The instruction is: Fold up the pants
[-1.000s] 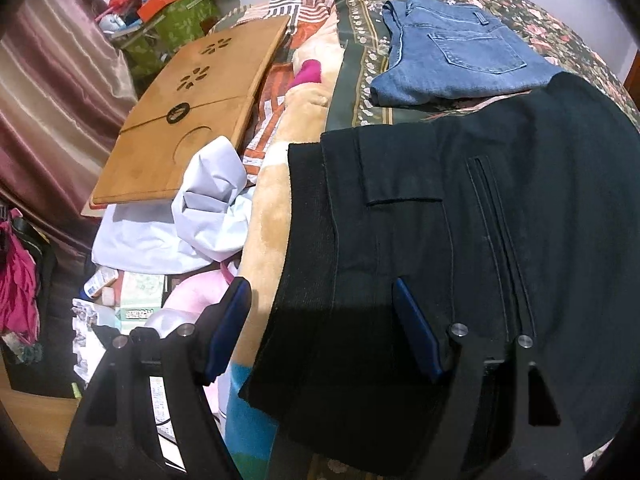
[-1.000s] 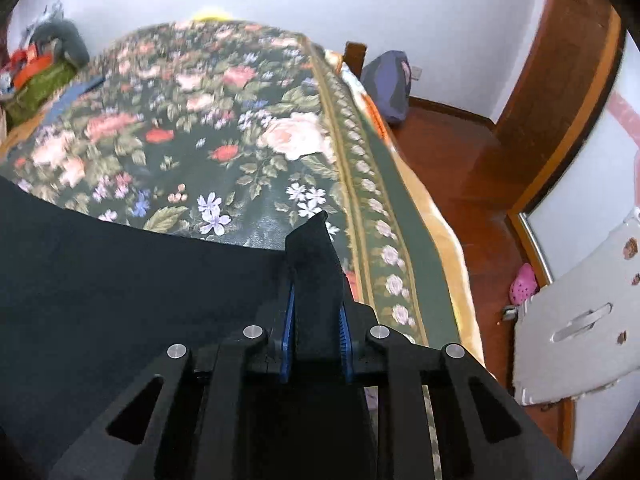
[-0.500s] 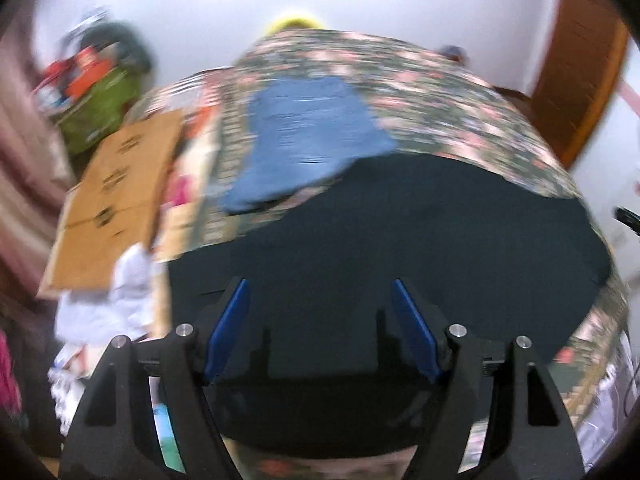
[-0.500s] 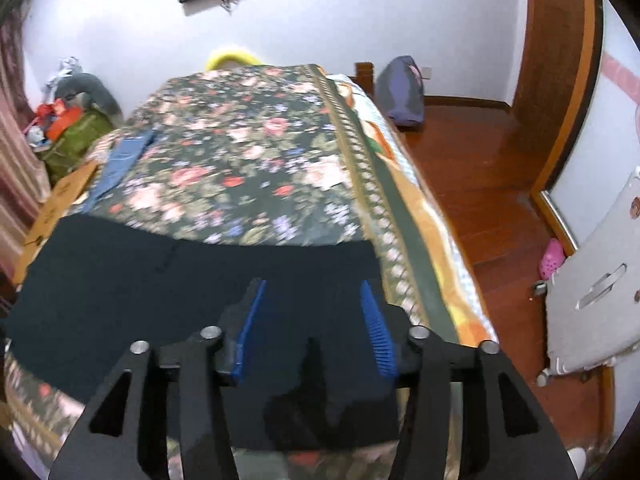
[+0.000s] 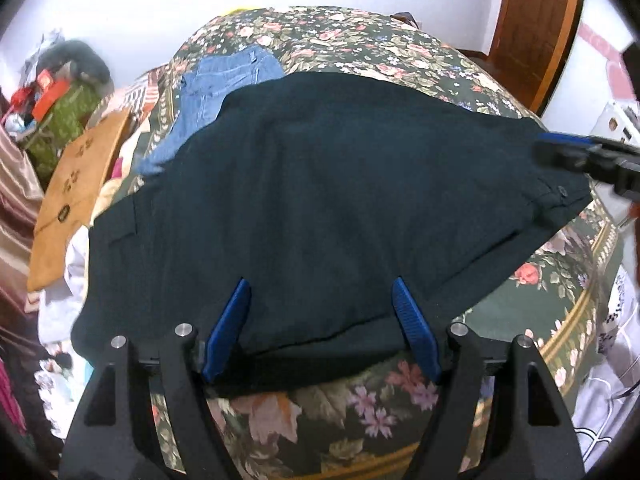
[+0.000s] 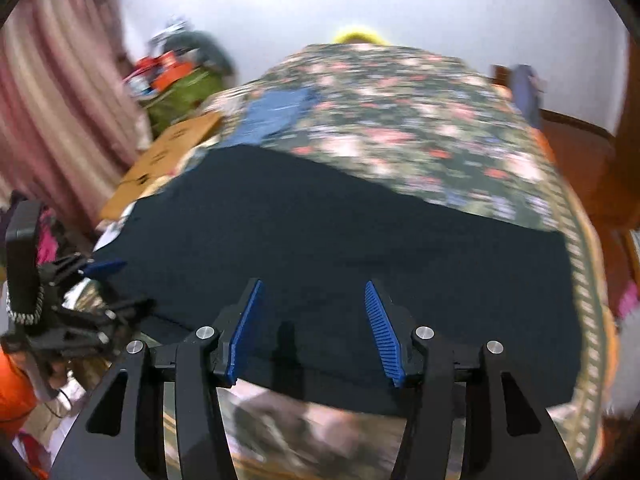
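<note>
Black pants (image 5: 340, 200) lie spread sideways across the flowered bedspread (image 5: 360, 420), with the buttoned waistband at the right end in the left wrist view. My left gripper (image 5: 322, 304) hovers open over the pants' near edge, nothing pinched between its blue pads. My right gripper (image 6: 314, 312) is also open above the near edge of the pants (image 6: 340, 240), its pads apart and holding nothing. Each gripper shows in the other's view: the right gripper (image 5: 568, 152) by the waistband end, the left gripper (image 6: 92, 276) by the opposite end. The right wrist view is blurred.
Folded blue jeans (image 5: 224, 84) lie on the bed beyond the black pants. A wooden board (image 5: 76, 176) and white cloth sit off the bed's left side, with a cluttered green bag (image 5: 60, 108) behind. A wooden door (image 5: 536, 20) stands at far right. An orange sleeve (image 6: 16, 380) shows.
My right gripper let go of the black cloth it pinched and opened. Both grippers drew back and up from the pants, and the left one swung from the pocket end toward the middle.
</note>
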`<move>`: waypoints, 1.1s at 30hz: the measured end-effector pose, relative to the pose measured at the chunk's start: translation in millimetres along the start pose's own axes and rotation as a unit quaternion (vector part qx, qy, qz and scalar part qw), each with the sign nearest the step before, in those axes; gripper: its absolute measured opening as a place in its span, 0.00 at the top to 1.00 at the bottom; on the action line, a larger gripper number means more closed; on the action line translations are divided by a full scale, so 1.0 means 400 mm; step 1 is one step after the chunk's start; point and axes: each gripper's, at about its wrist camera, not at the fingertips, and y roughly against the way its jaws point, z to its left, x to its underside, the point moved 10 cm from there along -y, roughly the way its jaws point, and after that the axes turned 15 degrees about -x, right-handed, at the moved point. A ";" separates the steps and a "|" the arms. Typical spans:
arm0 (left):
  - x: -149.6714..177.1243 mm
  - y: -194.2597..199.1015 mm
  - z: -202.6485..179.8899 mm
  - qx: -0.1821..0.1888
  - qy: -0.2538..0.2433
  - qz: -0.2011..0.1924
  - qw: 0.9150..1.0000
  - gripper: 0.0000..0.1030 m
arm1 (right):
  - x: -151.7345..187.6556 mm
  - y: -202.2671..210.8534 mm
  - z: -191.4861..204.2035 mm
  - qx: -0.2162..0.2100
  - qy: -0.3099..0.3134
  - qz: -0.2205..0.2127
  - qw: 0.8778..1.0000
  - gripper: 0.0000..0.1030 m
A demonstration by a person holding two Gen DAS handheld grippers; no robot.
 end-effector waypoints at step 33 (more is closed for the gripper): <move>-0.206 0.006 -0.212 0.041 -0.060 -0.020 0.997 0.26 | 0.220 0.329 -0.363 0.140 -0.205 -0.087 0.965 0.51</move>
